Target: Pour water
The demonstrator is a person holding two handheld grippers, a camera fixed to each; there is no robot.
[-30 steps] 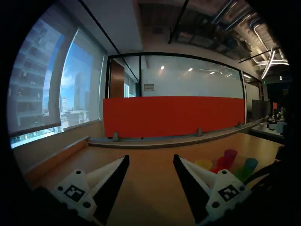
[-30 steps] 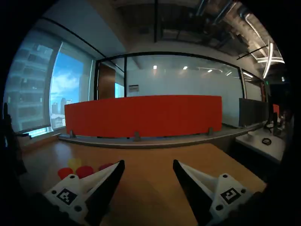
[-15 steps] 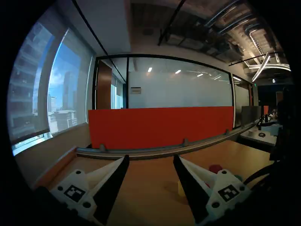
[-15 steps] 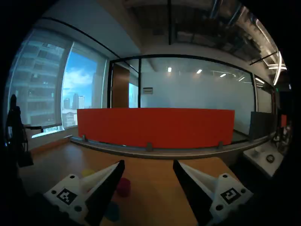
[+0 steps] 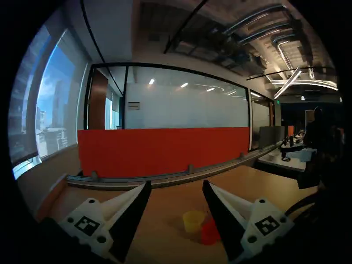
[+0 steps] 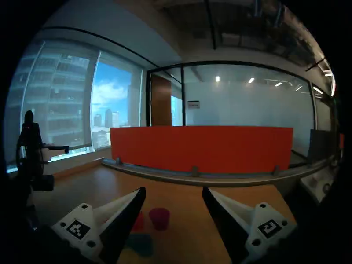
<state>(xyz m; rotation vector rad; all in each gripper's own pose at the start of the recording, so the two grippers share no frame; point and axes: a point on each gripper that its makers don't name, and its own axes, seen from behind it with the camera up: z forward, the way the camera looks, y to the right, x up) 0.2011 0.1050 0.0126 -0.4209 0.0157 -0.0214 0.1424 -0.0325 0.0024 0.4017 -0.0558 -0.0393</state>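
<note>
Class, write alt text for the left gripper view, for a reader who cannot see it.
The open, empty left tongs point across a wooden table at a yellow cup and a red cup standing side by side just ahead. Behind them runs a long red partition below a glass wall.

cups (image 5: 193,220) on desk (image 5: 169,207), partition (image 5: 163,149) behind — window (image 5: 48,119) left

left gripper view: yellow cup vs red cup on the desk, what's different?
The yellow cup sits clear in the left gripper's open gap; the red cup is partly hidden behind one finger. The yellow cup lies farther from the camera, the red cup nearer. Both stand on the wooden desk, ungripped.
</note>
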